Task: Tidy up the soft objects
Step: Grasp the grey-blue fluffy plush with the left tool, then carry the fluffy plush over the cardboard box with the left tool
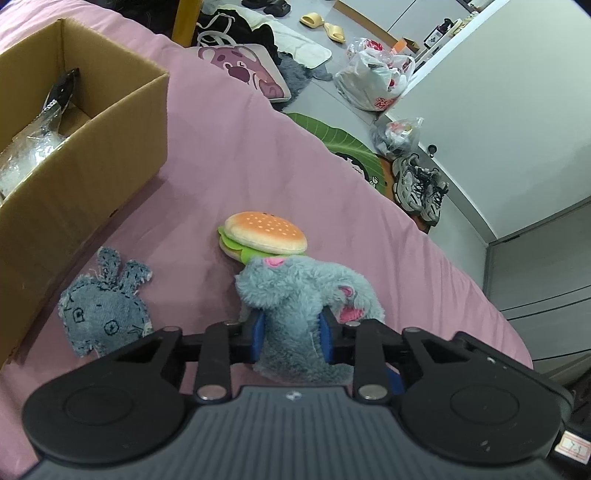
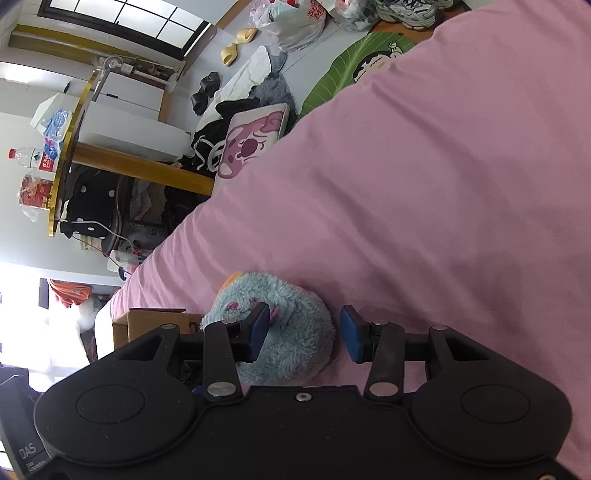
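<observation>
My left gripper point(image 1: 293, 332) is shut on a fuzzy blue-grey plush toy point(image 1: 295, 288) with pink ears, which it holds just above the pink bedsheet point(image 1: 229, 155). A burger plush point(image 1: 264, 236) lies right behind that toy. A denim rabbit point(image 1: 103, 306) lies flat to the left, beside an open cardboard box point(image 1: 92, 147). A silvery fish plush point(image 1: 40, 136) rests inside the box. My right gripper point(image 2: 304, 328) is open around the same blue-grey plush point(image 2: 284, 332); its left pad overlaps the fur and its right pad stands apart from it.
The bed's edge runs diagonally; beyond it the floor holds a green leaf mat point(image 1: 332, 136), sneakers point(image 1: 421, 184), plastic bags point(image 1: 373, 81), a pink cushion point(image 1: 247, 70) and yellow slippers point(image 1: 325, 26). A round table point(image 2: 70, 147) with bottles stands off the bed's far side.
</observation>
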A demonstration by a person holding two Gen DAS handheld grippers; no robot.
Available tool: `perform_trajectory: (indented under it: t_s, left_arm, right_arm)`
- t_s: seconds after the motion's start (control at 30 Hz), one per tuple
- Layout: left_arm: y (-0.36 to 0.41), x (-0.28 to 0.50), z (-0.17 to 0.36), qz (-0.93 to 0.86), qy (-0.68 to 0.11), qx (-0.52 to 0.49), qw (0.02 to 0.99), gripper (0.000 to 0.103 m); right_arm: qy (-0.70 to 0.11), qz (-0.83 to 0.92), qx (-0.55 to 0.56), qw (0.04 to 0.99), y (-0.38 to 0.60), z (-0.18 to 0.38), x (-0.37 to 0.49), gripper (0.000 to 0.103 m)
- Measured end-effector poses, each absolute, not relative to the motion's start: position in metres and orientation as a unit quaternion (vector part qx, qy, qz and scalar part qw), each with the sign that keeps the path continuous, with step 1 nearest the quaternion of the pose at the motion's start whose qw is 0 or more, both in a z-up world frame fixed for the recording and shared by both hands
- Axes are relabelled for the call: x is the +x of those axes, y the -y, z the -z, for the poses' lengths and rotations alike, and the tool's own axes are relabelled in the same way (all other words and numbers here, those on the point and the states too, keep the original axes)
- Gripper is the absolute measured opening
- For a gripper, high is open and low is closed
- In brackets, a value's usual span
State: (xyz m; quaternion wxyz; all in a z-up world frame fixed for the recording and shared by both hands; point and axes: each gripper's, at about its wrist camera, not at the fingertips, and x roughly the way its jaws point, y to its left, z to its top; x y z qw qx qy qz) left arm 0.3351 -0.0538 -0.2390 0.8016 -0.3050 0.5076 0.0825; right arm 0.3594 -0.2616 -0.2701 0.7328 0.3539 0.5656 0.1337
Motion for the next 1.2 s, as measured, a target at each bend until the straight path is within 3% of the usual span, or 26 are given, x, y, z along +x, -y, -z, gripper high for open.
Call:
perform_trajectory:
  t_s: [0.13, 0.23, 1.2]
  left_arm:
    - [0.052, 0.329, 0.236, -0.082, -0.506, -0.312, 0.8, 0.023]
    - [0.052, 0.324, 0.231, -0.08, -0.502, -0.315, 0.802, 0.023]
    - [-0.014, 0.258, 0.129, -0.052, -0.418, -0.353, 0.835, 0.023]
  right_arm:
    - [-0.563, -0.145, 0.359, 0.73, 0.259, 0.271, 0.359, 0.024]
    - [-0.557, -0.152, 0.346, 0.739, 0.257, 0.263, 0.356, 0.02]
    - [-0.496, -0.214, 0.259, 0.801, 0.191, 0.139, 0.319, 0.019]
